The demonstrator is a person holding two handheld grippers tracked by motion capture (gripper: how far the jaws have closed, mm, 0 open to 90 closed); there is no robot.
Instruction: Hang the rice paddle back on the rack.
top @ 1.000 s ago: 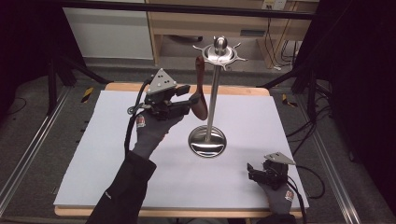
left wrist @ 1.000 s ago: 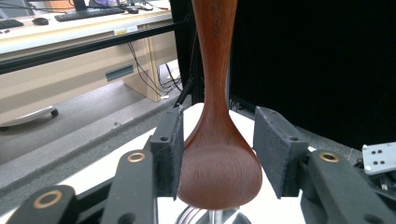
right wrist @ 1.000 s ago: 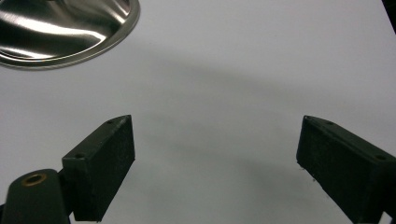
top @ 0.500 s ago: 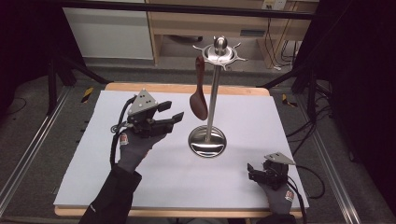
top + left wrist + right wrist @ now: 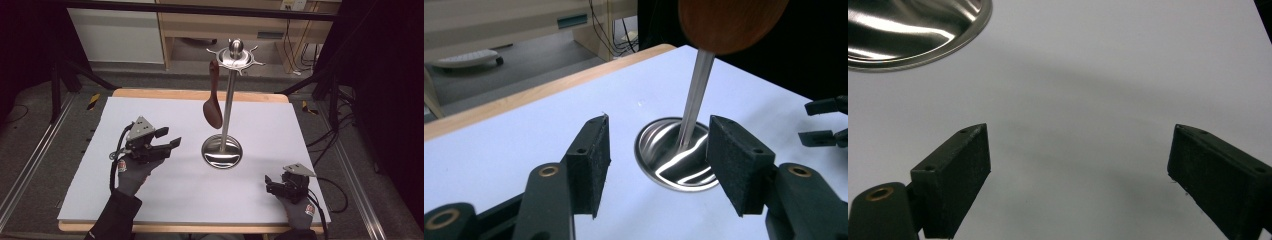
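No legible brand or label is showing: the red-and-white patches on the glove cuffs are too small to read.

A brown wooden spoon (image 5: 214,100) is hanging bowl-down from one hook of the steel utensil stand (image 5: 227,100), just left of the pole and clear of the counter (image 5: 310,135). The stand's round mirror-finished base is sitting near the middle of the white counter surface.

The left gripper (image 5: 169,139) is hovering left of the stand, well apart from spoon and pole, jaws pointing toward the stand. Its jaws are standing apart, having just been opening, with nothing between them. In the left gripper view the stand's base and pole are framed between the pads, and the spoon's bowl is hanging at the top edge.

The right gripper (image 5: 272,183) is sitting low at the near right corner of the counter, jaws wide apart, nothing in them. In the right gripper view, the base rim is showing at top left.

Beyond the counter: wooden furniture, cables on the floor, black frame legs. Nothing is lying between either gripper and the stand.
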